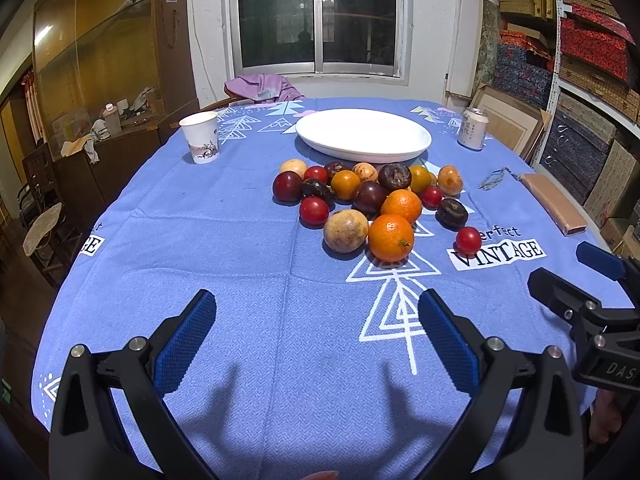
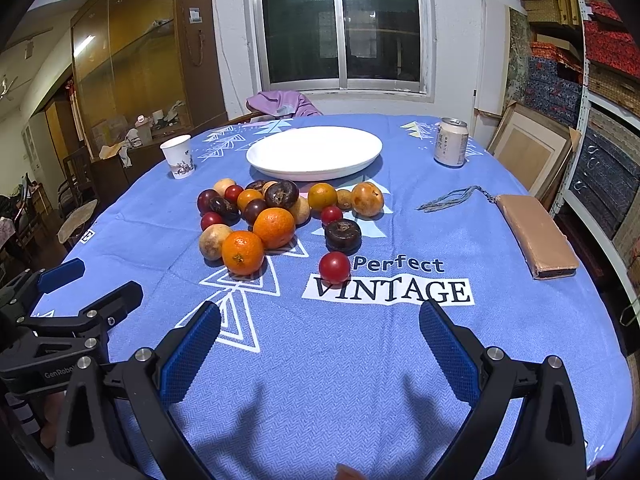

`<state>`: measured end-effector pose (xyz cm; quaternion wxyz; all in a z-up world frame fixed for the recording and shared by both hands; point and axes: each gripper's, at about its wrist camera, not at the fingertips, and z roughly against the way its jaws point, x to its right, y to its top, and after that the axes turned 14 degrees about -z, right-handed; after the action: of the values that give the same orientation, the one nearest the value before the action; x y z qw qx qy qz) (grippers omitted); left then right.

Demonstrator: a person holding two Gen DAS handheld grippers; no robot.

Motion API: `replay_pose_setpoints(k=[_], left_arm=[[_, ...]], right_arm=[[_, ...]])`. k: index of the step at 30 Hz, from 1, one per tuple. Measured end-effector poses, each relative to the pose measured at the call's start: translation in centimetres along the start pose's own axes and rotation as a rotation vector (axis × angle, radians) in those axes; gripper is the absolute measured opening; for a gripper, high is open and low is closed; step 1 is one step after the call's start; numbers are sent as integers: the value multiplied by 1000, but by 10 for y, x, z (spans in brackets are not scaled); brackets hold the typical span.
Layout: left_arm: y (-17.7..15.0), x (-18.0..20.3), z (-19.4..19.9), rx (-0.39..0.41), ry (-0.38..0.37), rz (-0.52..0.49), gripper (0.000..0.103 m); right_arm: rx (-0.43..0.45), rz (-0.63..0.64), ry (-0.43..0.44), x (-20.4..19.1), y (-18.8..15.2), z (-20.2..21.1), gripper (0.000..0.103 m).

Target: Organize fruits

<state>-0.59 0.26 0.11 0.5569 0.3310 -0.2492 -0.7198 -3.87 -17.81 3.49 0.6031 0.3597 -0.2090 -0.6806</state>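
Blue tablecloth point(image 1: 240, 260), fruit pile point(image 1: 372, 200) stretched left-right before plate point(image 1: 364, 134); both grippers point(image 1: 316, 320) point(image 2: 320, 332) agape.

Left tool point(image 1: 316, 312) and right tool point(image 2: 320, 324) side by side, both spread wide, gripping nothing, hovering level above the surface point(image 1: 280, 360).

Domestic dining/storage room. Evidence: table under blue printed tablecloth point(image 2: 360, 360); sliding window point(image 2: 344, 28); glass-fronted wooden cabinet point(image 2: 132, 64); metal shelving stacked with patterned boxes point(image 1: 592, 60); garment draped over chair point(image 2: 282, 104); paper cup point(image 1: 200, 136), drink can point(image 2: 451, 142).
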Motion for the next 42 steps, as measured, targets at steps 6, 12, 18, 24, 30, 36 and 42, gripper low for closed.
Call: replay_pose_setpoints(k=[6,12,18,24,30,36,42], left_arm=[[0,-2,0,0,-3,7,99],[-1,0,0,-4,-5,1,99],[-1,2,1,-6,-7,-2,99],[-1,3,-2,-13,-8,-3,99],[-2,3,-4,-20,-10,-1,99],[-3,4,-6,-22,-12,-3,99],[-4,6,-8,-28,-13,-8,99]], right_arm=[[-2,2,0,-1,-1,-1,100],[-3,2,0,-2,-2,-1,100],[-6,-1,0,-3,-3,-1,100],[-6,3,0,-3,-2,-1,100],[-7,-9,3,-3,0,-1,100],[-8,-9,5,-3,0,-1,100],[-10,-15,6,-2,0,0,100]])
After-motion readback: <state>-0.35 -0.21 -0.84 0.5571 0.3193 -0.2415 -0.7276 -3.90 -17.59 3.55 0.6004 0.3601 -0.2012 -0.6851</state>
